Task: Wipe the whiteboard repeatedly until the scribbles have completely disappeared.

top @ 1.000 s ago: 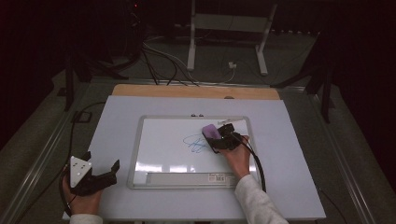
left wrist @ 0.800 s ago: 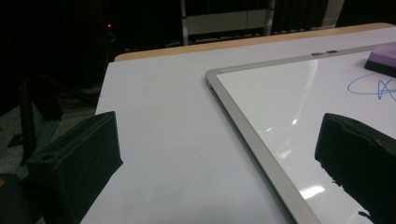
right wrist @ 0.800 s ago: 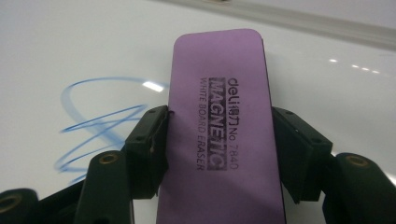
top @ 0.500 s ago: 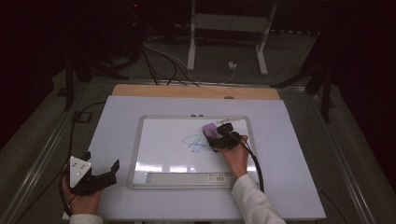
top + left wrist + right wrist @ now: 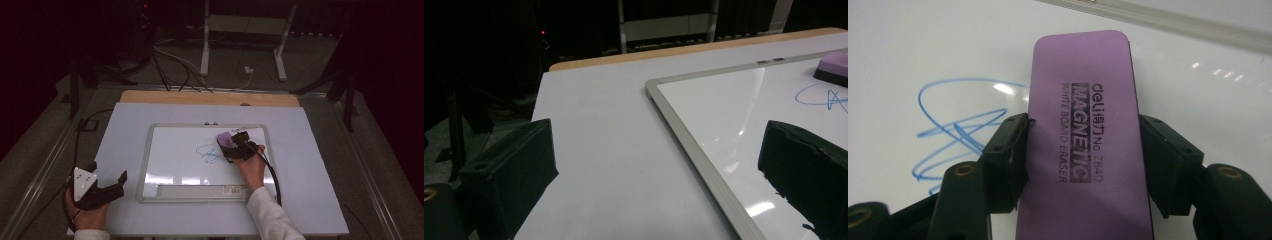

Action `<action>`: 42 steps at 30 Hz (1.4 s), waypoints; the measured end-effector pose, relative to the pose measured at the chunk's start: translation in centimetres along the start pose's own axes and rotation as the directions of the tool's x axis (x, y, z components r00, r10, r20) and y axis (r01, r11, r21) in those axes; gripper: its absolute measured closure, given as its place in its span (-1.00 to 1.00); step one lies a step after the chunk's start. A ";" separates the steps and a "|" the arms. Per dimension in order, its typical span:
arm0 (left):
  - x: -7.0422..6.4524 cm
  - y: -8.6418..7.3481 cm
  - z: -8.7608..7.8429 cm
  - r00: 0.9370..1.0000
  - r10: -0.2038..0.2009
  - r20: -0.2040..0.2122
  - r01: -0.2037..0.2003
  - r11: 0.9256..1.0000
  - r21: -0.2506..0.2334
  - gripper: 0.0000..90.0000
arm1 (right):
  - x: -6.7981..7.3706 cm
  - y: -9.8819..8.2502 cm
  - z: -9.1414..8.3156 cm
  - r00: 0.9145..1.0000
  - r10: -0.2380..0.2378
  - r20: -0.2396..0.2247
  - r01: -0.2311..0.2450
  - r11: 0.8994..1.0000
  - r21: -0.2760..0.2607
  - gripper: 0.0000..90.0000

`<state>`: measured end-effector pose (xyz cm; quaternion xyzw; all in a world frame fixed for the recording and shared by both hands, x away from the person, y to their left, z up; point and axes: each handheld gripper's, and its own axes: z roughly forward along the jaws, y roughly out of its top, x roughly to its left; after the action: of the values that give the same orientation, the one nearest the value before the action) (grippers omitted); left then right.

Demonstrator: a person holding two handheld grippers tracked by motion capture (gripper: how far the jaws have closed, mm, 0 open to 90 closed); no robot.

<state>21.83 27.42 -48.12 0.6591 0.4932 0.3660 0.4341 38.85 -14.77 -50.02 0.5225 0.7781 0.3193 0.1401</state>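
Observation:
A purple whiteboard eraser (image 5: 1083, 135) lies flat on the whiteboard (image 5: 175, 160), and my right gripper (image 5: 1083, 155) is shut on its two long sides. From above, the eraser (image 5: 224, 139) sits just right of a blue scribble (image 5: 209, 154), also drawn at the left of the right gripper view as blue scribble (image 5: 953, 135). My left gripper (image 5: 107, 190) rests on the table near its front left corner, jaws wide apart with nothing between them. In the left gripper view the eraser (image 5: 834, 67) and scribble (image 5: 824, 97) lie at the far right.
The whiteboard's silver frame (image 5: 689, 145) runs diagonally between the left jaws. A white table sheet (image 5: 310, 150) surrounds the board, with a wooden strip (image 5: 210, 98) along the far edge. Cables and metal stand legs (image 5: 205, 50) lie on the floor beyond.
The right gripper with the eraser has shifted slightly to the right and up the board, away from the scribble. The left gripper has stayed put.

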 end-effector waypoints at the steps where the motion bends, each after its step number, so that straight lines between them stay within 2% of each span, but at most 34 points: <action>1: 0.0 0.0 0.0 1.000 -0.002 0.002 0.002 1.000 0.002 -0.94 | 0.1 0.0 0.0 1.000 -0.001 0.003 0.001 1.000 -0.002 -0.09; 6: 0.0 0.0 0.1 1.000 -0.011 0.007 0.011 1.000 0.004 -0.94 | 1.8 -0.4 0.0 0.996 -0.060 -0.061 0.060 0.998 0.003 -0.09; 7: 0.1 0.0 0.0 1.000 -0.012 0.004 0.012 1.000 0.001 -0.94 | 2.1 -0.4 0.0 0.995 -0.081 -0.061 0.081 0.997 0.003 -0.09; 9: 0.1 0.0 0.0 1.000 -0.014 0.004 0.014 1.000 -0.002 -0.94 | 2.0 -0.3 0.0 0.994 -0.093 -0.057 0.093 0.996 0.006 -0.09; 11: 0.2 0.0 0.0 1.000 -0.014 0.004 0.014 1.000 0.001 -0.94 | 1.6 -0.1 0.1 0.996 -0.084 -0.021 0.084 0.996 0.000 -0.09; 12: 0.2 0.0 0.0 1.000 -0.014 0.004 0.014 1.000 0.002 -0.94 | 1.2 0.1 0.2 0.998 -0.063 0.003 0.063 0.998 -0.001 -0.09; 14: 0.2 0.0 0.1 1.000 -0.013 0.006 0.013 1.000 0.008 -0.94 | 0.6 0.2 0.3 1.000 -0.016 -0.003 0.016 1.000 0.000 -0.09; 15: 0.2 0.0 0.1 1.000 -0.009 0.008 0.009 1.000 0.012 -0.93 | 0.7 0.2 0.3 1.000 -0.013 -0.001 0.013 1.000 -0.004 -0.09; 16: 0.2 0.0 0.2 1.000 -0.010 0.009 0.010 1.000 0.012 -0.93 | 0.9 0.1 0.3 1.000 -0.023 -0.002 0.023 1.000 -0.005 -0.09; 19: 0.1 -0.1 0.2 1.000 -0.013 -0.002 0.013 1.000 0.014 -0.95 | 2.2 -0.2 0.3 0.997 -0.058 -0.051 0.058 0.998 -0.002 -0.09; 22: 0.1 0.0 0.1 1.000 -0.014 -0.010 0.014 1.000 0.007 -0.97 | 3.4 -0.3 0.3 0.991 -0.105 -0.088 0.106 0.994 0.002 -0.09; 24: 0.1 -0.1 0.1 1.000 -0.022 -0.013 0.022 1.000 0.006 -0.97 | 3.5 -0.2 0.3 0.988 -0.122 -0.089 0.123 0.992 0.005 -0.09; 26: 0.2 -0.1 0.1 1.000 -0.021 -0.013 0.021 1.000 0.011 -0.98 | 3.0 0.0 0.4 0.992 -0.107 -0.065 0.107 0.994 0.003 -0.09; 28: 0.2 -0.2 0.1 1.000 -0.025 -0.012 0.026 1.000 0.011 -0.99 | 2.1 0.2 0.5 0.997 -0.067 -0.032 0.067 0.998 -0.001 -0.09; 30: 0.3 -0.2 0.2 1.000 -0.026 -0.010 0.026 1.000 0.014 -0.99 | 1.5 0.2 0.5 0.999 -0.026 -0.041 0.026 1.000 0.001 -0.09; 32: 0.2 -0.2 0.3 1.000 -0.023 -0.008 0.023 1.000 0.018 -0.99 | 1.8 0.2 0.5 0.998 -0.050 -0.038 0.050 0.999 0.000 -0.09; 35: 0.1 -0.2 0.3 1.000 -0.020 -0.007 0.020 1.000 0.020 -0.99 | 3.0 -0.1 0.5 0.990 -0.103 -0.101 0.105 0.994 0.007 -0.09; 39: 0.2 -0.2 0.2 1.000 -0.024 -0.013 0.024 1.000 0.017 -0.99 | 4.5 -0.3 0.5 0.970 -0.173 -0.172 0.179 0.984 0.017 -0.09; 40: 0.2 -0.2 0.2 1.000 -0.024 -0.014 0.024 1.000 0.017 -0.99 | 4.8 -0.3 0.5 0.966 -0.188 -0.178 0.194 0.981 0.016 -0.09; 42: 0.2 -0.2 0.2 1.000 -0.027 -0.016 0.028 0.999 0.016 -0.99 | 4.7 -0.2 0.5 0.965 -0.195 -0.177 0.201 0.979 0.015 -0.09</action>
<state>21.99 27.64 -48.37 0.6529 0.5086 0.3610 0.4298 37.05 -10.37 -49.98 0.4144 0.8409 0.3352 0.0940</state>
